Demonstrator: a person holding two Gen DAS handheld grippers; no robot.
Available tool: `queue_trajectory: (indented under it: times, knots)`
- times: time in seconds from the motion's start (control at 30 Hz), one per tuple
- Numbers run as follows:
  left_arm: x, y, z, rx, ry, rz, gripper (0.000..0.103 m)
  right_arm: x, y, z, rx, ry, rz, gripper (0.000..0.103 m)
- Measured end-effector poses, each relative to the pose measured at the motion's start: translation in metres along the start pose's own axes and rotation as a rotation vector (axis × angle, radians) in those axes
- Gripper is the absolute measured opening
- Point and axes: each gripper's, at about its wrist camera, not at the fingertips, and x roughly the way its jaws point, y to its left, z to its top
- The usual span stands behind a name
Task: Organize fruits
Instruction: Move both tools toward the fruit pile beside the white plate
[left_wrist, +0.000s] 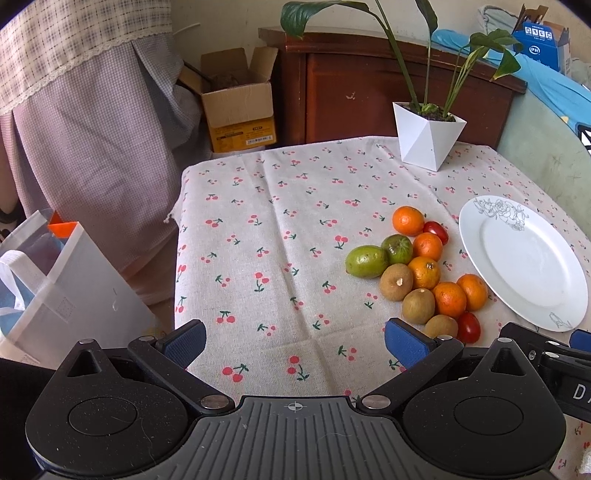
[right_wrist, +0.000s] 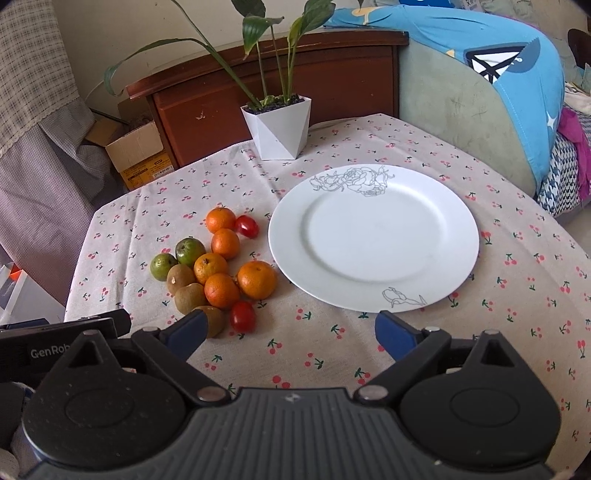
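Note:
A pile of fruit lies on the cherry-print tablecloth (left_wrist: 280, 236): several oranges (right_wrist: 256, 279), three brown kiwis (right_wrist: 190, 297), two green fruits (right_wrist: 163, 266) and two red tomatoes (right_wrist: 243, 316). The pile also shows in the left wrist view (left_wrist: 421, 269). A white plate (right_wrist: 373, 236) with a drawn rose lies bare right of the pile; it also shows in the left wrist view (left_wrist: 524, 258). My left gripper (left_wrist: 295, 341) is open and empty, near the front edge, left of the fruit. My right gripper (right_wrist: 290, 330) is open and empty, just short of the nearest kiwi and tomato.
A white faceted plant pot (right_wrist: 279, 129) stands at the back of the table. Behind it is a wooden headboard (right_wrist: 221, 99). A cardboard box (left_wrist: 236, 107) and a white bag (left_wrist: 70, 295) sit on the floor to the left. A blue cushion (right_wrist: 517, 74) lies to the right.

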Motion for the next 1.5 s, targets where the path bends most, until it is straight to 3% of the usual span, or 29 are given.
queue_trajectory:
  times: [0.93, 1.23, 1.5]
  knots:
    - [-0.001, -0.008, -0.006, 0.030, 0.013, -0.022, 0.102, 0.013, 0.002, -0.004, -0.010, 0.049, -0.043, 0.084]
    - [-0.001, -0.008, -0.008, 0.026, 0.012, -0.037, 0.102, 0.014, 0.002, -0.005, -0.010, 0.051, -0.017, 0.079]
    - [0.002, -0.003, -0.007, 0.008, 0.012, -0.041, 0.101, 0.011, -0.007, -0.007, 0.021, 0.029, 0.066, 0.070]
